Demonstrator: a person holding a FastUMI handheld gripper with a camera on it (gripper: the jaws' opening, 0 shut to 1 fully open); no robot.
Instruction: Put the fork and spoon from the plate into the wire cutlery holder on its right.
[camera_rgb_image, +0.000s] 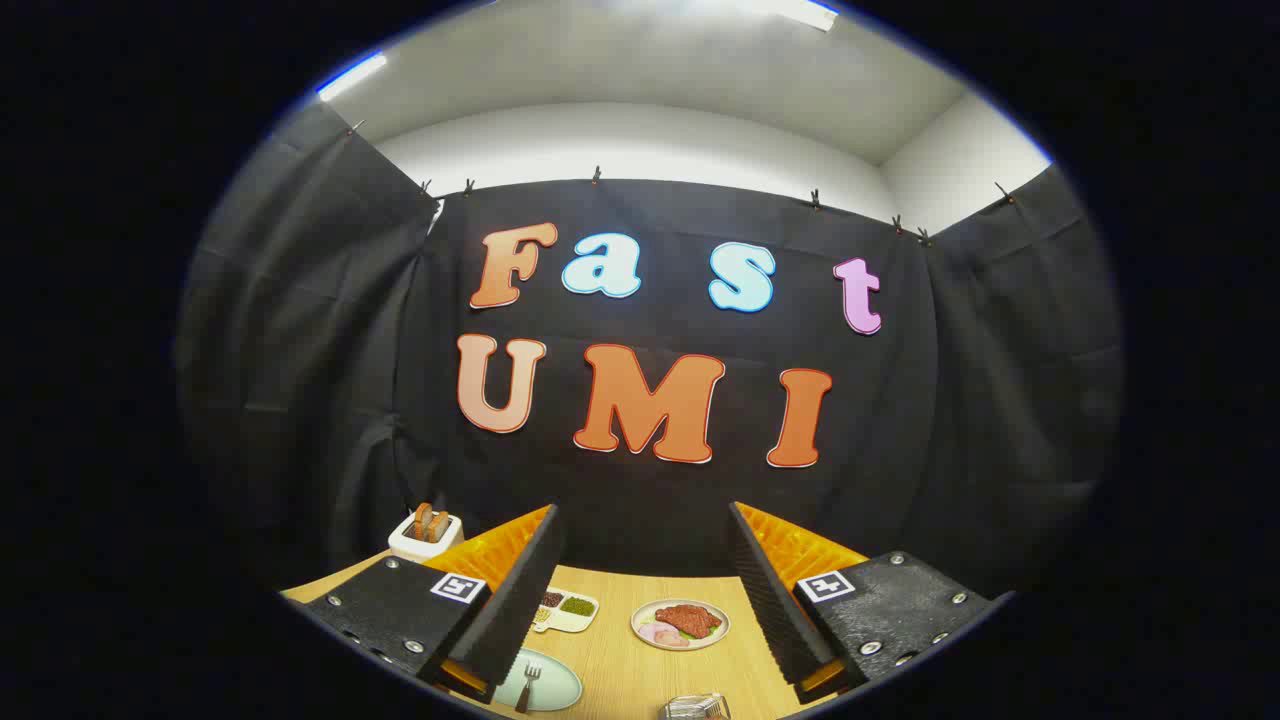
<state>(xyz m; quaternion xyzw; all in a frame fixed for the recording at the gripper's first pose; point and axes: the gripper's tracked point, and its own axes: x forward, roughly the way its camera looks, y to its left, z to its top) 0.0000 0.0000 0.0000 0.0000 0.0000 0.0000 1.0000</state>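
Right now the claw is hanging wide open above the wooden bench, its 2 fingers spread far apart and gripping nothing. Low between them, toward 7 o'clock, a pale plate is lying on the bench with the fork resting on it (the spoon is not something I can make out). At about 5 o'clock, just beside the right finger's base, the wire cutlery holder is peeking up. Further ahead, a plate of meat is sitting at 12 o'clock, a divided tray at 11, and a white toaster beyond the left finger.
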